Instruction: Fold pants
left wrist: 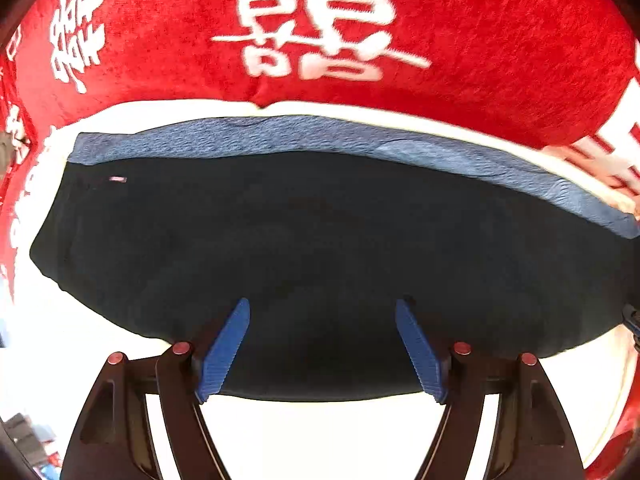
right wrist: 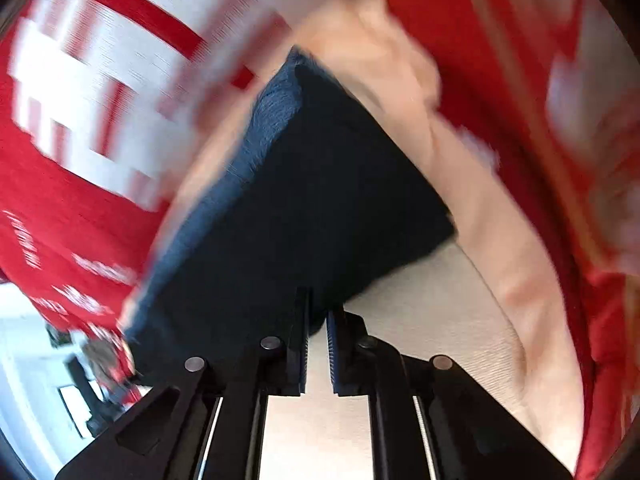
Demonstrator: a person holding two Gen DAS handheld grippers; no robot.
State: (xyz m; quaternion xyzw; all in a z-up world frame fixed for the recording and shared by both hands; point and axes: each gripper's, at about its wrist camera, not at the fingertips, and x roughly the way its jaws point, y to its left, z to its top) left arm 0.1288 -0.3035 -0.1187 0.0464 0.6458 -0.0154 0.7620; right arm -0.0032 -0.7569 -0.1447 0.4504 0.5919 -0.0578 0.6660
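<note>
Pants (left wrist: pixel 320 240): one dark pair, folded flat, blue band at 12 o'clock.
Left tongs (left wrist: pixel 322 350): wide apart, holding nothing.
Right tongs (right wrist: pixel 317 346): narrow gap, nothing gripped.

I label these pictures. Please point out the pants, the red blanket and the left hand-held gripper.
pants (left wrist: pixel 320 232): left wrist view, middle of the dark folded cloth.
red blanket (left wrist: pixel 500 52): left wrist view, plain red part beside the white characters.
left hand-held gripper (left wrist: pixel 322 308): left wrist view, midway between the blue fingertips.
</note>
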